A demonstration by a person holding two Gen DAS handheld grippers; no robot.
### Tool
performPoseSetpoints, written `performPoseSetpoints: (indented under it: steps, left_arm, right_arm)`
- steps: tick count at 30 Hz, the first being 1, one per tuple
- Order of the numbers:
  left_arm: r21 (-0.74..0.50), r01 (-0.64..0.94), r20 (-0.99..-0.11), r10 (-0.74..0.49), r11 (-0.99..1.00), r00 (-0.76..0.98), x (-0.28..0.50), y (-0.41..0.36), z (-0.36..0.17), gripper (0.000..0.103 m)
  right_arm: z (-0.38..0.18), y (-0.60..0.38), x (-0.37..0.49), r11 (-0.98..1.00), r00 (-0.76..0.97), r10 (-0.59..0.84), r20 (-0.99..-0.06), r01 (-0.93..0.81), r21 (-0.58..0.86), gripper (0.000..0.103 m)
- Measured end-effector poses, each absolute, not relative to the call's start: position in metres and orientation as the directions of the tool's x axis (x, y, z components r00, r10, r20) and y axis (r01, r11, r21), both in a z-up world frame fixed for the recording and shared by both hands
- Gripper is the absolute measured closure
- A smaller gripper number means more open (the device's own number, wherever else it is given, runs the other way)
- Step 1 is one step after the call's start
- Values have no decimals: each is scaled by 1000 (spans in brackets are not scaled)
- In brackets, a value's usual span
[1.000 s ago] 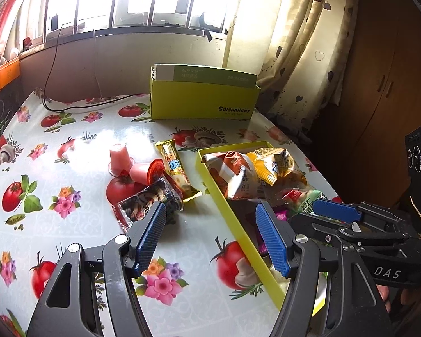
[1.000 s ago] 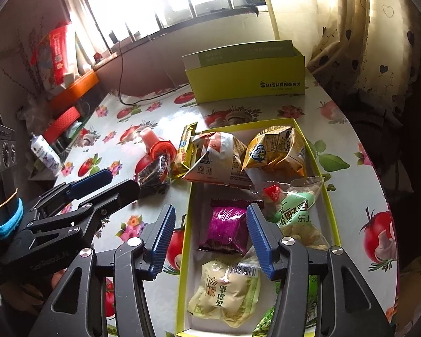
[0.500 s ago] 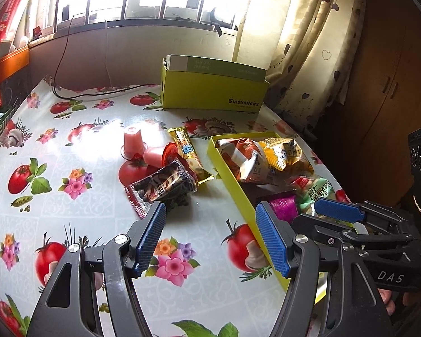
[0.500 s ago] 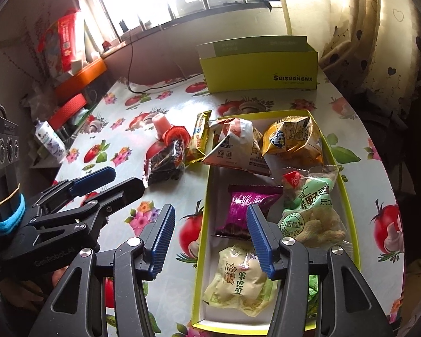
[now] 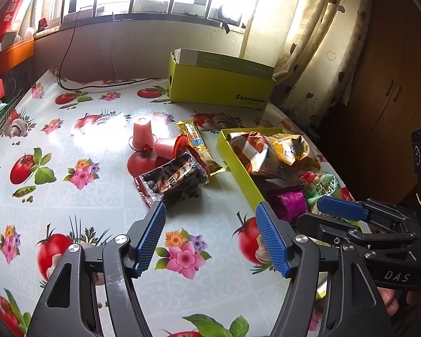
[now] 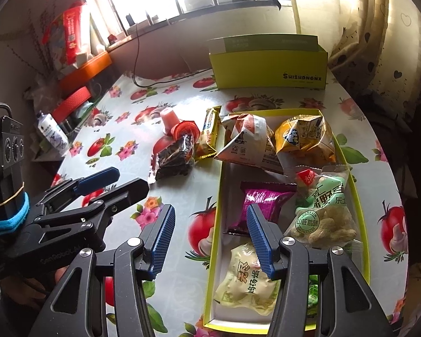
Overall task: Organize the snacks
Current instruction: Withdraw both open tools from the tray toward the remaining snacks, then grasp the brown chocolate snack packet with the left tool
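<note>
A shallow yellow-green tray (image 6: 216,196) (image 5: 240,170) holds several snack bags: orange-white (image 6: 247,143), yellow (image 6: 303,134), purple (image 6: 262,205), green peanut (image 6: 324,210), pale (image 6: 247,280). Left of it on the table lie a dark snack pack (image 5: 174,179) (image 6: 176,154), a gold bar (image 5: 198,146) (image 6: 209,132) and two pink jelly cups (image 5: 141,133) (image 5: 169,147). My left gripper (image 5: 210,238) is open and empty, above the table short of the dark pack. My right gripper (image 6: 210,241) is open and empty over the tray's left wall.
A yellow-green box (image 5: 220,84) (image 6: 269,64) stands at the table's back by the curtain. A black cable (image 5: 103,84) runs along the back. A white bottle (image 6: 52,132) and orange and red shelves (image 6: 84,67) stand off the left edge. The table edge curves away at right.
Both grippers have drawn back from the snacks, which now sit farther away in both views. Jaws stay open. No snack has moved.
</note>
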State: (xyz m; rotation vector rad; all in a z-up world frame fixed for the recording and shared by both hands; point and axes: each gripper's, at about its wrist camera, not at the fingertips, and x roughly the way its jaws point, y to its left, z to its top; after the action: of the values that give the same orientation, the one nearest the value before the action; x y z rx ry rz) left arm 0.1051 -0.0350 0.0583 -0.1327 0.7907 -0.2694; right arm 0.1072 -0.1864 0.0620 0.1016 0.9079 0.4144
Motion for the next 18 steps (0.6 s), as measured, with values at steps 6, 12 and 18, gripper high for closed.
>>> performPoseSetpoints:
  steps: [6, 12, 18]
  left_arm:
    - [-231, 145, -697, -268, 962, 665, 109, -18, 49, 36]
    - [-238, 110, -705, -249, 965, 664, 117, -4, 43, 36]
    - [-198, 144, -721, -244, 969, 649, 137, -2, 35, 36]
  right_arm:
    - [56, -181, 110, 913, 525, 396, -753, -310, 264, 51]
    - [53, -176, 115, 910, 516, 402, -757, -319, 265, 51]
    - [55, -170, 119, 905, 517, 410, -752, -330, 267, 51]
